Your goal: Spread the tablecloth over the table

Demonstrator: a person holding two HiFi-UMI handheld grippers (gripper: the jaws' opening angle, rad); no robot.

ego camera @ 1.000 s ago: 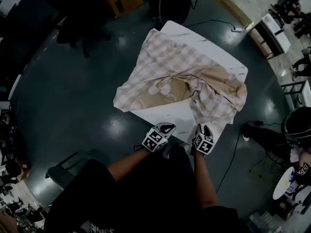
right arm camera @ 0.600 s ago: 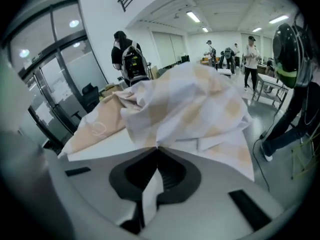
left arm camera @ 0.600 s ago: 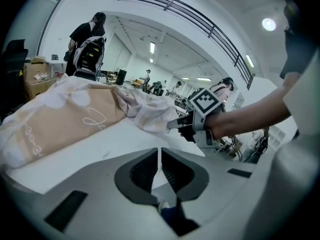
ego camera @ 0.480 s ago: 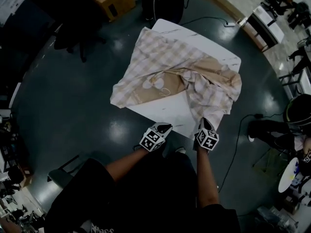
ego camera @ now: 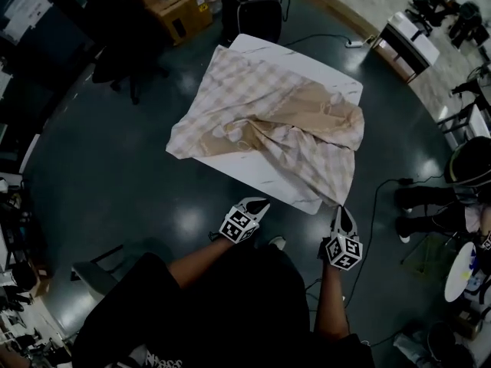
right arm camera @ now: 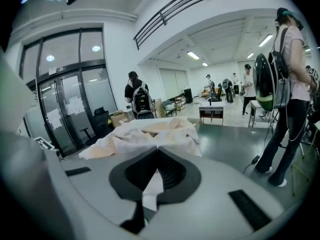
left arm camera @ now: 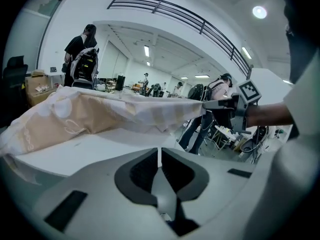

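Pulled back rightward since before, the right gripper [ego camera: 342, 209] clamps a corner of the crumpled checked beige tablecloth [ego camera: 268, 121] heaped on the white rectangular table [ego camera: 307, 64], the left gripper [ego camera: 257, 203] closed and empty just off the near edge, a cardboard box [ego camera: 173, 6] and dark chair [ego camera: 257, 10] beyond on glossy floor [ego camera: 115, 144].

So the cloth [ego camera: 268, 125] sits bunched on the table [ego camera: 257, 176], spilling over its left edge, with the near strip bare. The right gripper [ego camera: 342, 210] is off the near right corner with the cloth's corner in it. The left gripper [ego camera: 258, 203] is to its left, by the near edge. Behind the table: box [ego camera: 173, 10], chair [ego camera: 259, 14].
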